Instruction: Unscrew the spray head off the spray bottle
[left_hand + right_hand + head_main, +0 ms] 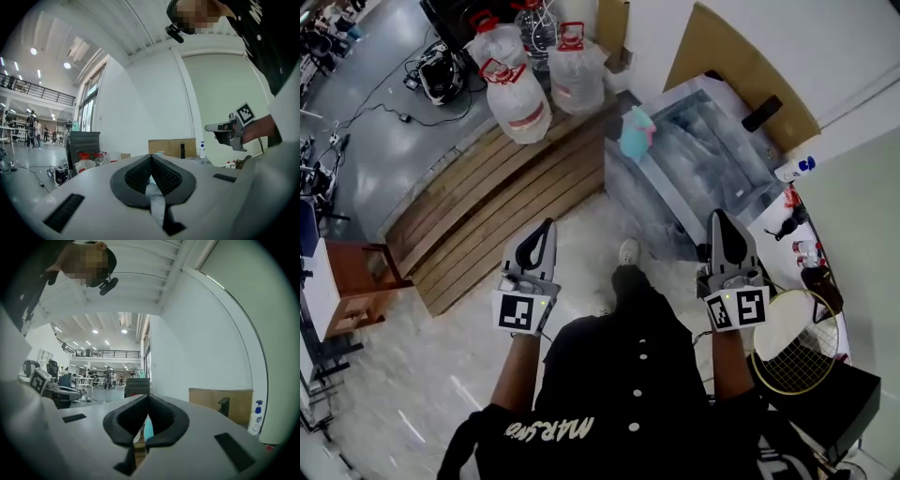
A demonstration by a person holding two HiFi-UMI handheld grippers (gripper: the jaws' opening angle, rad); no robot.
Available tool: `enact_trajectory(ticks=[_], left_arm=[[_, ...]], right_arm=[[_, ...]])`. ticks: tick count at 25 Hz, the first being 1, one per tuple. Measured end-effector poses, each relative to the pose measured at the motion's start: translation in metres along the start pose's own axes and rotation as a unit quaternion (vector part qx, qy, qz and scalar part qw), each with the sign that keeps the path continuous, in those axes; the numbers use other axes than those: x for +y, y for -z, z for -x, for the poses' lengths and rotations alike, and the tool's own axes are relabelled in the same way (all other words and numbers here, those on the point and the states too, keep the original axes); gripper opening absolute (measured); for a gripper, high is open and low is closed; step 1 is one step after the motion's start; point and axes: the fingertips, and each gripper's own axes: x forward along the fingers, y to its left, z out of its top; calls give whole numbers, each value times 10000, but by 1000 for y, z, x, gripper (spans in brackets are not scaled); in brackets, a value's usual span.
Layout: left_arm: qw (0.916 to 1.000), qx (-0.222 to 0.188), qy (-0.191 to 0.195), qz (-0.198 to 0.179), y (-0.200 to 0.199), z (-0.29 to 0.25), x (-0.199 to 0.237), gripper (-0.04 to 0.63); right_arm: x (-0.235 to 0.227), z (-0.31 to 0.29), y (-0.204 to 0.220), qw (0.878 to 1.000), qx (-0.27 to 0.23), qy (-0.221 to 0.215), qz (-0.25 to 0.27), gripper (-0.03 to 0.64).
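Note:
The spray bottle, teal with a pink spray head, stands upright on the near left corner of a grey marbled table. Both grippers hang in front of the person's body, well short of it. My left gripper is shut and holds nothing; in the left gripper view its pads meet. My right gripper is shut too and is also empty. In the right gripper view a sliver of the teal bottle shows far off below the closed tips.
Large water jugs with red caps stand on a low wooden platform to the left. A white bottle with a blue cap, small items and a badminton racket lie to the right. Cardboard leans behind the table.

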Motion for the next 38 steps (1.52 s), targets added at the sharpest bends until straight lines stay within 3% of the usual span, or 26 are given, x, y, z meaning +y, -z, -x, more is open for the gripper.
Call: enact_trajectory(ticks=[11,15,19,24,37,38], left_arm=[[9996,-203,109,-163,-29,-124,23,25],[9995,-52,224,-207,-28,-157,20,25],[9976,234,623,-196,-10,-183,12,25],[9888,752,1270,-218,35,-208,3,25],[9597,1176,2518,-424,135,-276,2,29],[9556,1162,2670,-439,140,-278,-1,76]], right_arm=[[-65,-106,-12,9994,-166,-259,149,12],[-81,-137,-9,9983,4,-526,236,12],[-83,-162,3,9954,228,-877,322,12],[-84,-182,21,9939,411,-998,231,12],[-95,-241,107,9896,1110,-912,84,12],[-95,-244,112,9895,1121,-906,65,12]])
